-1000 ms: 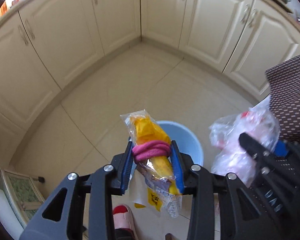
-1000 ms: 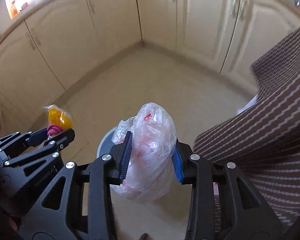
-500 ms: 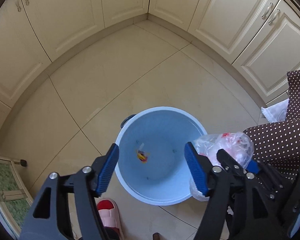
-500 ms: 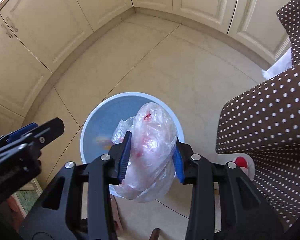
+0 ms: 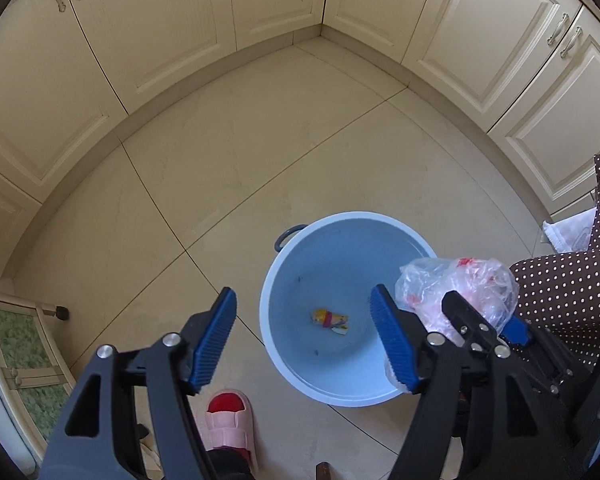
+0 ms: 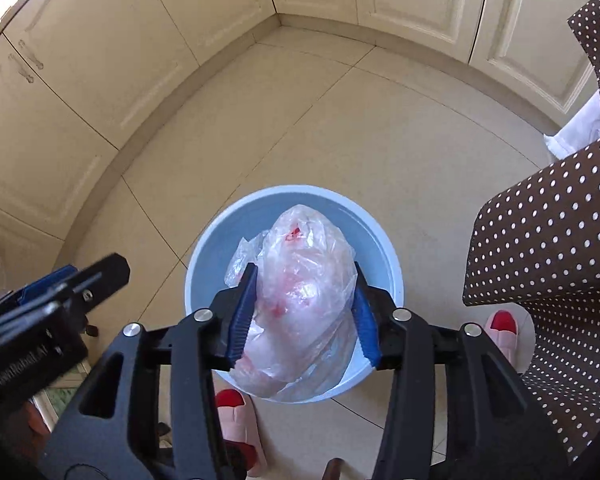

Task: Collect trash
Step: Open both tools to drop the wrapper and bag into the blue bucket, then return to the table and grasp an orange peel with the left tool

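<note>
A light blue bucket (image 5: pixel 269 280) stands on the tiled floor. At its bottom lies a yellow snack wrapper with a pink band (image 5: pixel 329 317). My left gripper (image 5: pixel 302 290) hangs open and empty over the bucket's left side. My right gripper (image 6: pixel 304 268) is above the bucket (image 6: pixel 204 256) with a crumpled clear plastic bag with red marks (image 6: pixel 300 280) between its blue pads. Its jaws are opening, and the bag still fills the gap and touches both pads. The left wrist view shows the same bag (image 5: pixel 460 284) over the bucket's right rim.
Cream cabinet doors (image 5: pixel 180 40) wrap around the far side of the floor. A person's pink and red slippers (image 5: pixel 230 420) stand just in front of the bucket. Brown polka-dot fabric (image 6: pixel 540 260) and a white cloth (image 5: pixel 568 232) are at the right. A green glass-panelled frame (image 5: pixel 16 344) is at the left.
Both grippers came down over the bucket. My left gripper opened and the yellow wrapper fell to the bucket's bottom. My right gripper's pads have spread a little around the bag.
</note>
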The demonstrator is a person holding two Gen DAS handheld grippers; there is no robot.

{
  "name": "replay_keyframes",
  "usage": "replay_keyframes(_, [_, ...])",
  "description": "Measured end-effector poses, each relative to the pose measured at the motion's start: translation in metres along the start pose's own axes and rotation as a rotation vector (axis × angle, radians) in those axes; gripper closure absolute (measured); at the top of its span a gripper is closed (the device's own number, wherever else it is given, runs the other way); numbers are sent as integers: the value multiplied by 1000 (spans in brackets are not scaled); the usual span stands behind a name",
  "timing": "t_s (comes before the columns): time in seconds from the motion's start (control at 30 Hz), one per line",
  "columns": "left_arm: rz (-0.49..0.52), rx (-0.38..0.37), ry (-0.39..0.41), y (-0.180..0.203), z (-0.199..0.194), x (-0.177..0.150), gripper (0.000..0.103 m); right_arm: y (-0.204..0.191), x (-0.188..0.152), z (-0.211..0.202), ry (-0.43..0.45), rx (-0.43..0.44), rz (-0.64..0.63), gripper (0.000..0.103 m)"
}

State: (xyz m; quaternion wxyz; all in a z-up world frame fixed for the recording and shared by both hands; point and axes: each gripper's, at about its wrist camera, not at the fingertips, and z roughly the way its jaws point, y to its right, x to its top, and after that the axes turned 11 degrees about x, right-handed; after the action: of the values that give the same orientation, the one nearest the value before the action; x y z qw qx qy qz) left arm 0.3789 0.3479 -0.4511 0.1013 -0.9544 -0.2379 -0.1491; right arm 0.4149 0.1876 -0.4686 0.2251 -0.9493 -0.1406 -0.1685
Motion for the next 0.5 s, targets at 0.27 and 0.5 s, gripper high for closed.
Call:
replay_keyframes(0.27, [-36, -13, 6, -9, -9, 0, 35, -12, 4, -28, 40, -3, -27, 49])
replay_keyframes(0.5, [-78, 4, 49, -24, -41, -12, 35, -24, -3, -81, 94, -12, -65, 49])
